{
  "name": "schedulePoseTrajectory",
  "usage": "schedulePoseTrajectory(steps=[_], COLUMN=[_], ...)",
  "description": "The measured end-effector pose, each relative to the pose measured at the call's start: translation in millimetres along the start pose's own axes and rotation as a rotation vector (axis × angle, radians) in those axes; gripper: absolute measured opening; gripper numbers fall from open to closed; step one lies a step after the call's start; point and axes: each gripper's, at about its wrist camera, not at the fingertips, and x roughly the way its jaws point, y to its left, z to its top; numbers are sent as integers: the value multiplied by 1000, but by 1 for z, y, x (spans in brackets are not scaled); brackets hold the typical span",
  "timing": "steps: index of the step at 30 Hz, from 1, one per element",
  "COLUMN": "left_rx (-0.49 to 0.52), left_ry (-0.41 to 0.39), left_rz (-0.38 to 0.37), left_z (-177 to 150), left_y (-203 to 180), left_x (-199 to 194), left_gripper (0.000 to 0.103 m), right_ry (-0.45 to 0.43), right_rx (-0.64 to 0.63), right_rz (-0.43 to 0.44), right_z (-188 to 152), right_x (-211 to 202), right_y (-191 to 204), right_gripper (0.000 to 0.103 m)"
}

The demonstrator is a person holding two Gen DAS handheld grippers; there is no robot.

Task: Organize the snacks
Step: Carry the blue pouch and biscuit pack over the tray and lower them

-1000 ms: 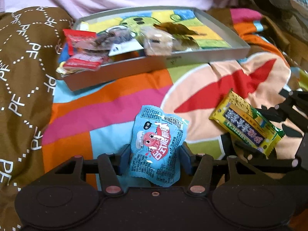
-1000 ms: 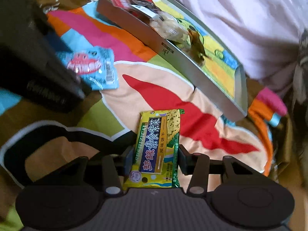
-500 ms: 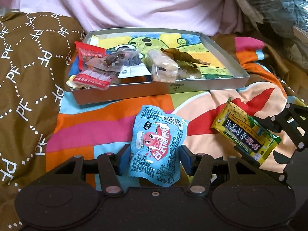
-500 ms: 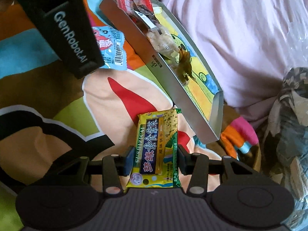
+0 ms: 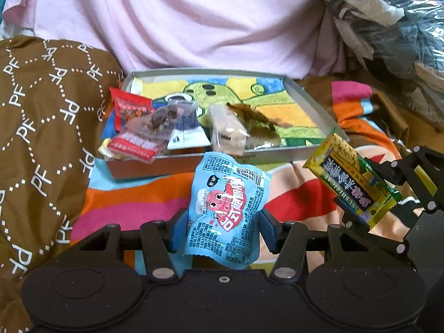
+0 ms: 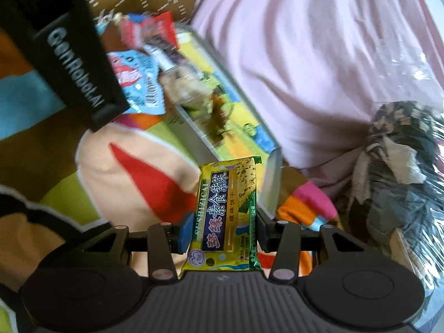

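Blue packet (image 5: 226,211): a sealed, puffed pouch held upright in the left gripper (image 5: 222,229), whose pads press its two side edges. It hangs in the air above the striped blanket (image 5: 133,202), just short of the tray's (image 5: 310,149) near wall. Judged light, soft and air-filled; the film looks slick, so a hold low on the sides, as here, can let it twist or slide. A firmer hold would be on the flat crimped seam at top or bottom, without crushing the contents.

Yellow bar (image 6: 224,216): a long flat wrapped biscuit, clamped across its lower half by the right gripper (image 6: 223,231), one blue pad (image 6: 186,230) visible on its left edge. It points toward the tray's right corner and is clear of the blanket. Judged light, stiffer than the pouch, but likely brittle inside; grip pressure should stay modest. The far end is unsupported and may droop.

Tray: a shallow grey box with a cartoon-printed floor, resting on the blanket. Several snacks are bunched at its left near side, among them a red packet (image 5: 130,111) and a clear-wrapped cake (image 5: 227,133). The right half of the floor is bare, offering room for both held items.

Behind the tray lies pink cloth (image 5: 194,27); brown patterned fabric (image 5: 36,127) lies to the left.
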Motion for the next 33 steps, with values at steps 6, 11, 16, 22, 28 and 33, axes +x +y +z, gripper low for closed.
schedulePoseTrajectory(steps=[6, 11, 16, 22, 28, 33], left_rx=[-1, -9, -35, -53, -33, -37], left_ry=[-35, -55, -74, -117, -136, -147], left_rz=[2, 6, 10, 21, 52, 59], left_z=[8, 20, 36, 57, 74, 87], left_y=[-5, -9, -12, -18, -26, -32], left_x=[-6, -6, -3, -4, 2, 11], left_gripper=[56, 56, 56, 56, 56, 56], right_ry=[-34, -59, -84, -105, -128, -136], right_rx=[56, 105, 157, 225, 258, 278], right_rz=[-40, -68, -93, -110, -121, -129], right_z=[5, 8, 8, 9, 10, 8], right_x=[0, 0, 0, 2, 7, 13], right_y=[-14, -24, -36, -48, -55, -60], right_gripper=[49, 49, 49, 50, 50, 50])
